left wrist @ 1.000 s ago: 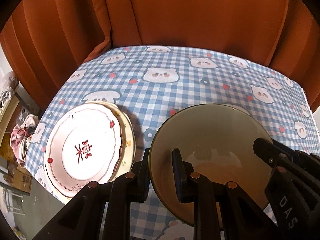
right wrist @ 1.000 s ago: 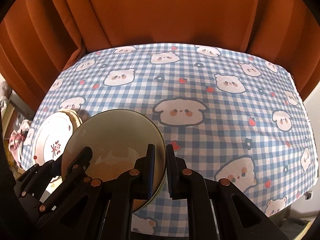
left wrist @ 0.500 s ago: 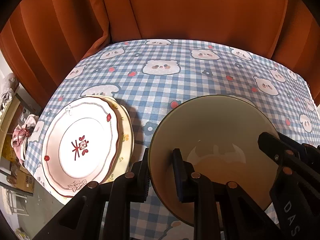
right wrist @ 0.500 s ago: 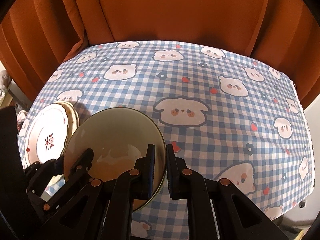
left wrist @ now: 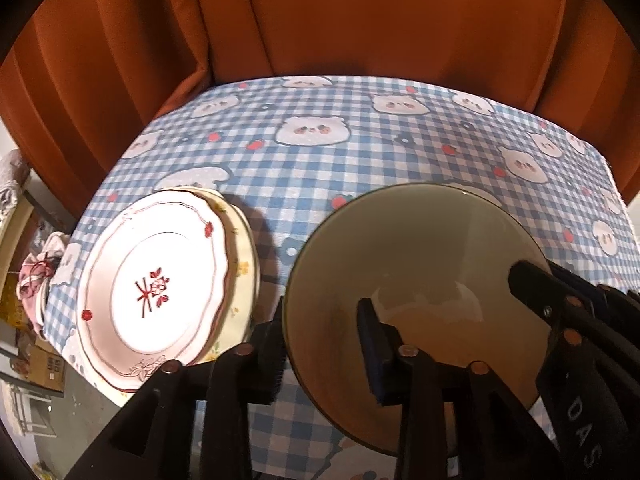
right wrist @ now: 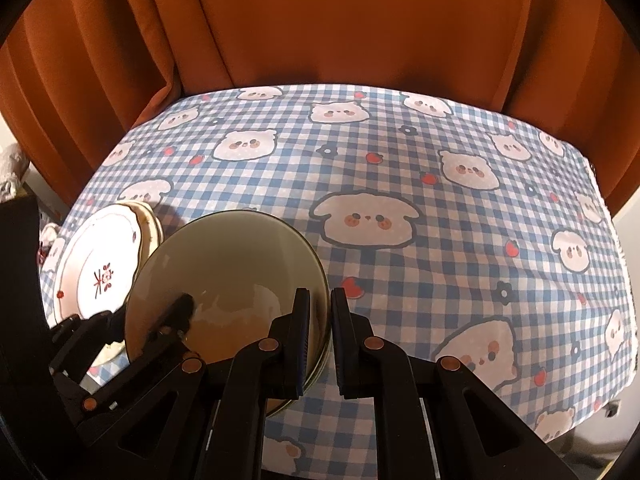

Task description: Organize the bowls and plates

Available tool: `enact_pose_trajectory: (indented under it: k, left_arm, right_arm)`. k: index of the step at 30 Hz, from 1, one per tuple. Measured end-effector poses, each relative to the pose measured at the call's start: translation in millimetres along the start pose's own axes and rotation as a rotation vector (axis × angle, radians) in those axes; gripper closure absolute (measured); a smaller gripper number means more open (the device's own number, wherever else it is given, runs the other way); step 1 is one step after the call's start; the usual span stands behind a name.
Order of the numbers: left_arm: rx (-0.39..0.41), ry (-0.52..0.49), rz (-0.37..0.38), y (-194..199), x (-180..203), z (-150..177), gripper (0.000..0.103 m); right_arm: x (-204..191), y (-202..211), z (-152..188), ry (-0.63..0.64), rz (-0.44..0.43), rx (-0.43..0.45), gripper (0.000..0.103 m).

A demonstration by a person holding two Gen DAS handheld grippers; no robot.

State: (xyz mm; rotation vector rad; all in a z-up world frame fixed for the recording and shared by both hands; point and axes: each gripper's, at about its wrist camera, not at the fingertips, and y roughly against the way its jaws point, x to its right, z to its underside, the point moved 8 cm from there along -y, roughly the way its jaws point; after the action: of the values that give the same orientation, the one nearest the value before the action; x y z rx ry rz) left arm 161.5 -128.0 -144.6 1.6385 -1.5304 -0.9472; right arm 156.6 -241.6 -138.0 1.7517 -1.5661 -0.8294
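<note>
My left claw (left wrist: 320, 356) straddles the near-left rim of the bowl (left wrist: 416, 264), one finger outside the wall and the other inside, with a gap showing between the inner pad and the wall, so I cannot tell whether it truly bites. My right claw (right wrist: 320, 332) is closed down on the bowl's (right wrist: 228, 264) right rim, its pads pressed on both sides of the wall. The bowl is olive-green, glossy inside, and sits between my two claws over the near part of the surface (right wrist: 400, 160), tipped a little; whether its base touches the cloth is hidden. Just beside it on the left lies a stack of plates (left wrist: 160, 288), a white scalloped one with a red mark on top of a cream one, close to the surface's left edge. The blue checked cloth (left wrist: 360, 160) with bear faces covers the surface, and an orange curtain (left wrist: 360, 20) hangs behind.
</note>
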Motion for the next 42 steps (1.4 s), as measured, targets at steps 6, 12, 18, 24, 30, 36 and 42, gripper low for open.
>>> enact_pose_trajectory:
  k: [6,12,18,24,30,36,42]
  left_arm:
    - [-0.020,-0.002,0.096,-8.9,-4.9,-6.2,0.043]
    - [-0.082,-0.015,0.218,-27.6,-9.5,-11.9,0.043]
    - [-0.144,-0.086,0.345,-35.7,-3.6,-14.2,0.045]
    - [-0.194,-0.150,0.435,-37.3,7.8,-12.3,0.060]
    - [-0.216,-0.171,0.441,-37.2,10.5,-12.7,0.061]
    - [-0.206,-0.160,0.387,-36.7,12.9,-14.4,0.059]
    - [-0.195,-0.137,0.289,-34.0,12.8,-13.5,0.055]
  right_arm:
    - [3.5,-12.3,1.3,-0.065,0.013,-0.062,0.071]
    - [14.4,-17.8,4.6,-0.179,0.080,-0.080,0.044]
    - [10.8,-23.3,7.5,-0.278,0.094,-0.105,0.043]
    - [10.8,-25.1,14.9,-0.362,0.131,-0.129,0.043]
    - [14.4,-28.8,21.8,-0.422,0.138,-0.146,0.043]
    - [13.8,-41.3,20.2,-0.420,0.060,-0.156,0.043]
    - [13.9,-52.1,19.5,-0.416,-0.059,-0.170,0.048]
